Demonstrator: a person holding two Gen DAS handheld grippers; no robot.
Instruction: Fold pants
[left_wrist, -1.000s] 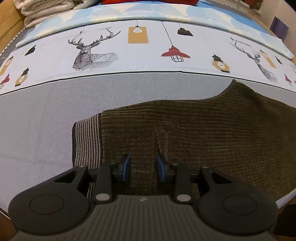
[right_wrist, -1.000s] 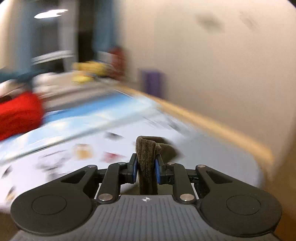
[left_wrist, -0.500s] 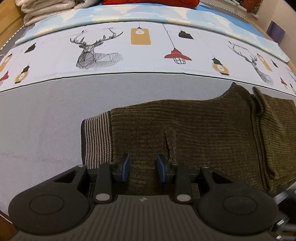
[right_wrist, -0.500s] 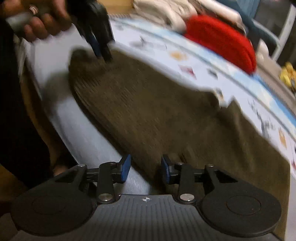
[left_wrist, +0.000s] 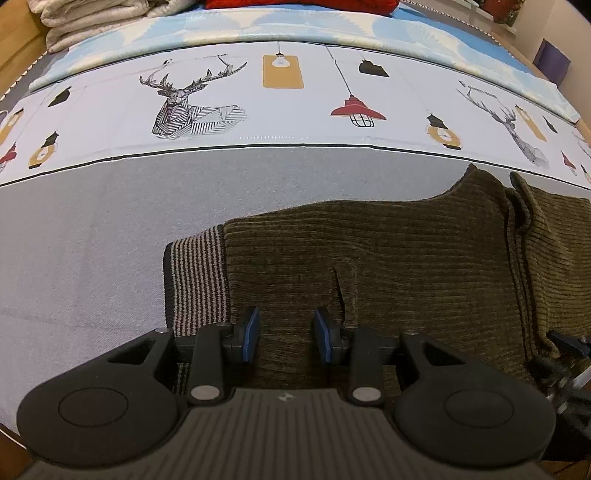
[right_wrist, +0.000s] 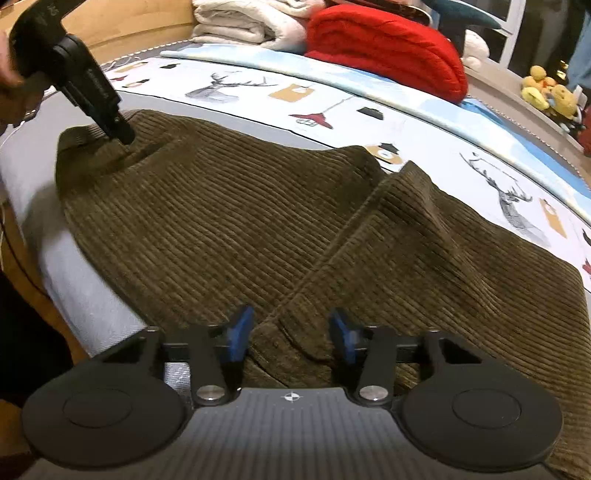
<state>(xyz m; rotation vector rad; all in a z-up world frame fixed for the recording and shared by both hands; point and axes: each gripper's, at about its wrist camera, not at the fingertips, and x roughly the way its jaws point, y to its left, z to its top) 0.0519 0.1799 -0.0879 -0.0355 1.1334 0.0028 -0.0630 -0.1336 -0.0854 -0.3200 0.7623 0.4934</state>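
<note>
While the bed (left_wrist: 92, 221) took up most of both views, its grey sheet and lamp-and-deer printed cover (left_wrist: 295, 107) spread behind, you had the pants (left_wrist: 388, 258) lying flat near the front edge, waistband (left_wrist: 195, 273) to the left in the left wrist view. They were olive corduroy, and one fold looked done: a second layer (right_wrist: 443, 236) lay over the right part, its edge running diagonally toward your right gripper (right_wrist: 291, 332) (a bit rumpled at the top corner). So I'd judge you roughly halfway; the long shape had been shortened once, but at least one more fold and some smoothing seemed left.

Your left gripper (left_wrist: 286, 334) stood pointed down at the fabric just right of the waistband, jaws partly apart with cloth between the pads; whether they actually pinched it I couldn't tell from its own camera. In the right wrist view its tip looked pressed into the cloth there.

Your right gripper had just been narrowing its jaws, yet they stood apart over the folded layer's near corner, pads not squeezing it. Nothing was lifted.
</note>
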